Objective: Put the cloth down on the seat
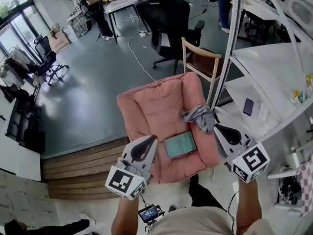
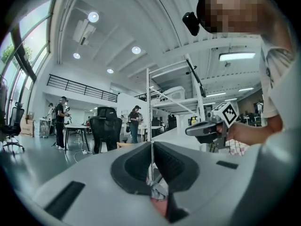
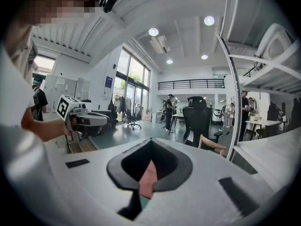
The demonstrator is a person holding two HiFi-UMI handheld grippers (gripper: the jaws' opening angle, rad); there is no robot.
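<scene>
A crumpled grey cloth [image 1: 200, 117] lies on the right side of the pink cushioned seat [image 1: 151, 106], by its armrest. A teal flat pad [image 1: 180, 145] rests on the seat's front part. My left gripper [image 1: 148, 142] is held above the seat's front left corner, jaws shut with nothing between them. My right gripper [image 1: 219, 128] is held just right of the cloth and apart from it, also shut and empty. The left gripper view looks level across the room over its own jaws [image 2: 151, 160], with the right gripper [image 2: 205, 128] beside it. The right gripper view [image 3: 149, 166] shows the left gripper [image 3: 87, 120].
A wooden chair [image 1: 201, 58] and a black office chair [image 1: 168, 18] stand behind the seat. White shelving [image 1: 259, 87] with a phone [image 1: 248, 106] on it lines the right. A wooden step [image 1: 80, 166] lies at the left front. People stand at desks far back.
</scene>
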